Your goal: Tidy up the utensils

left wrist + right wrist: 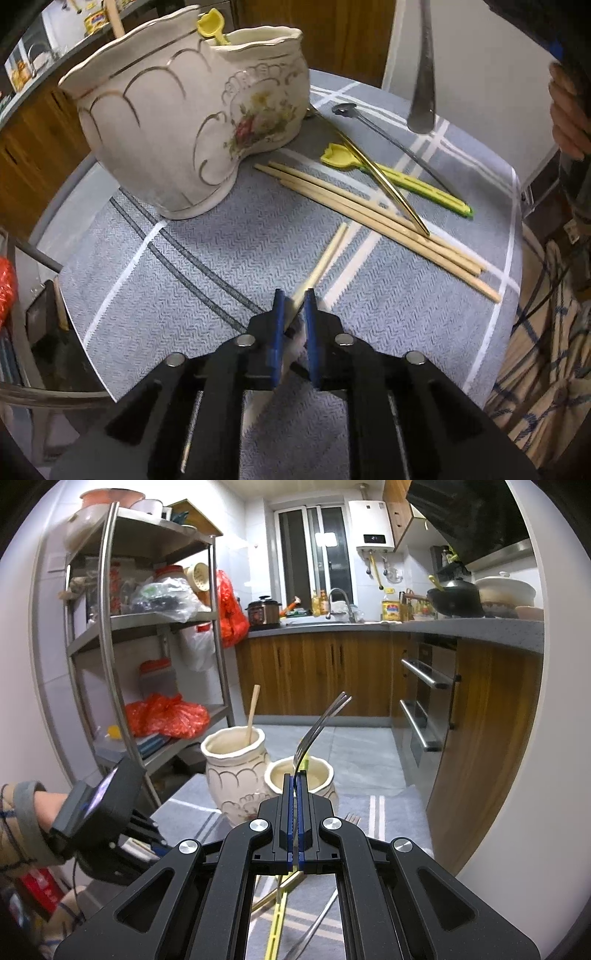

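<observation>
While clamped on one pale chopstick, left tool low over the table, near side of the cream holder; chopstick tip angled up and away over the grey checked cloth. Right of the holder, flat on the cloth: a bundle of chopsticks, a gold straw-like rod lying across them, a yellow-green plastic utensil and a dark metal utensil beyond. Inside the holder, a yellow utensil top poking above the rim. Above and right of the holder, a metal handle end hanging in the air, blurred.

From the right wrist view, right tool pressed together on a fork, tines curving upward. Just beyond it, the holder with two openings; a single chopstick standing in the taller left opening. Left of the holder, left tool seen from the side, grip unclear from here, with the hand behind it. Below the right tool, more utensils on the cloth, partly hidden. Behind the holder, kitchen cabinets and a metal shelf rack.
</observation>
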{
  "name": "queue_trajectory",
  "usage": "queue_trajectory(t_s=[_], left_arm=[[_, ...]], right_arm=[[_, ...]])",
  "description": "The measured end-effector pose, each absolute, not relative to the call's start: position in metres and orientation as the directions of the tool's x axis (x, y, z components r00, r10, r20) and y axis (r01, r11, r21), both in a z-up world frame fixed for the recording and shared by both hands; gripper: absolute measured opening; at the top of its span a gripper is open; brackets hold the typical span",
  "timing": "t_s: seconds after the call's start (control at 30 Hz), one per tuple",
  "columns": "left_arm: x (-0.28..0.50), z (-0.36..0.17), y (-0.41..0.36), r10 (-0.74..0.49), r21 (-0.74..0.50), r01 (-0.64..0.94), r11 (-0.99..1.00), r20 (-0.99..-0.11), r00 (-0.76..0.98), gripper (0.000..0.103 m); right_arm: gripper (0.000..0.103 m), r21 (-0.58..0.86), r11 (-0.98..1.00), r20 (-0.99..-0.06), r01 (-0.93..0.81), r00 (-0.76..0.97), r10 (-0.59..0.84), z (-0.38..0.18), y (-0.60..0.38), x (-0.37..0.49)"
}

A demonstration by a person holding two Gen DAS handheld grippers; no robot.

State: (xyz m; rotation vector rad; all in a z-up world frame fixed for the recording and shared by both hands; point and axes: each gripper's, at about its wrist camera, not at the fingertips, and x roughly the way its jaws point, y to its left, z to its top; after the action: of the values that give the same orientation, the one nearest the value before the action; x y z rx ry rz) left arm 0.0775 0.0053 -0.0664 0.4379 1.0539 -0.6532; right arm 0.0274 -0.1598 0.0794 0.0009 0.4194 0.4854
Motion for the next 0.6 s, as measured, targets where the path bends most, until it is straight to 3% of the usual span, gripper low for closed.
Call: queue_trajectory(t_s=[0.27, 0.6], left_arm=[[0.064, -0.058, 0.013, -0.36, 0.029, 0.671, 0.741, -0.826, 0.433, 0.004], [0.024, -0.017, 0.035, -0.481, -0.01, 0.583, 0.812, -0.577, 0.66, 0.004]], right_arm=[[0.002, 0.104, 0.892, -0.389, -0.439, 0.808, 0.443, 0.078, -0.16, 0.029], [0.002, 0.106, 0.896, -0.388, -0.432, 0.811, 0.437, 0.077, -0.158, 0.034]])
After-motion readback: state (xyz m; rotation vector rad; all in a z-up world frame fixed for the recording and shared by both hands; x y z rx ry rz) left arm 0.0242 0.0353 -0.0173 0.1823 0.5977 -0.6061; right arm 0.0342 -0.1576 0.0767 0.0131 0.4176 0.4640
